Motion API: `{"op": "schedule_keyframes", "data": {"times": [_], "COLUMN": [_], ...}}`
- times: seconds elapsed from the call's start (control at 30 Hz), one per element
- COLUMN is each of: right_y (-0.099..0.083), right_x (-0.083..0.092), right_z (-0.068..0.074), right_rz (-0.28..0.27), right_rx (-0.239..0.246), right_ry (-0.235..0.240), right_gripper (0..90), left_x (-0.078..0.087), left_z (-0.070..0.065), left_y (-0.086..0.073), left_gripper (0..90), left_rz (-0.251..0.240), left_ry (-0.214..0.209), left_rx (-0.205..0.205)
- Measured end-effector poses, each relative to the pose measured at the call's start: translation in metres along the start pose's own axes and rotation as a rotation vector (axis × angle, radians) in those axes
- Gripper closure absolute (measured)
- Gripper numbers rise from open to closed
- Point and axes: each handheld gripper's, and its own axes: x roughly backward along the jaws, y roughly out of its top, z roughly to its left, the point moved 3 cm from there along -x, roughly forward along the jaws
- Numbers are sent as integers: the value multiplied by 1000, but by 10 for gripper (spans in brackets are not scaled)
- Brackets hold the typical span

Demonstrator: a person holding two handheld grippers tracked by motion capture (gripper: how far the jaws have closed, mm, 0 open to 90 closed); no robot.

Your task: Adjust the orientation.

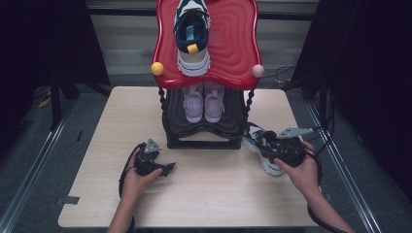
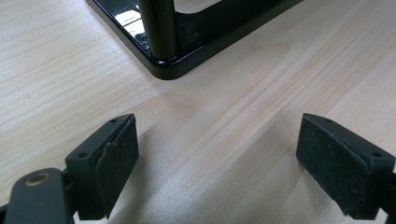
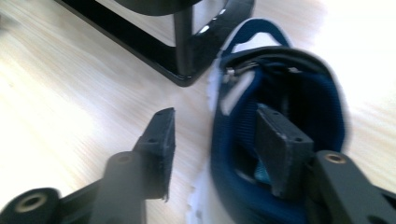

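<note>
A two-tier shoe rack [image 1: 204, 131] stands mid-worktop [image 1: 209, 194], its black base corner just beside the navy-and-white sneaker [image 3: 280, 140] lying at its right foot. Four shoes: one matching sneaker [image 1: 192, 36] on the red top shelf, two lilac shoes [image 1: 204, 103] below. The right gripper [image 3: 215, 140] has one finger inside the sneaker's collar and one outside, spread and not pressing; the left gripper [image 2: 217, 163] hangs wide open over bare wood.

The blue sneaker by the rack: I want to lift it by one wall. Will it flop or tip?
The blue sneaker probably sags: its padded collar looks soft, with one pad of the right tongs inside and one outside. The thick white sole may tilt it toe-down. Likely light.
</note>
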Motion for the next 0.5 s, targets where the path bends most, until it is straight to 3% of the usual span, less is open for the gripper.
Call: {"op": "schedule_keyframes", "data": {"times": [0.2, 0.37, 0.5], "right_y": [-8, -11, -9], "right_x": [5, 8, 7], "right_z": [0, 6, 13], "right_rz": [25, 17, 17], "right_rx": [31, 6, 13], "right_ry": [24, 63, 76], "right_gripper": [448, 460, 464], "left_x": [0, 0, 0], "left_z": [0, 0, 0], "left_y": [0, 0, 0], "left_gripper": [125, 126, 125], "left_rz": [0, 0, 1], "left_ry": [-1, 0, -1], "left_rx": [2, 2, 2]}}
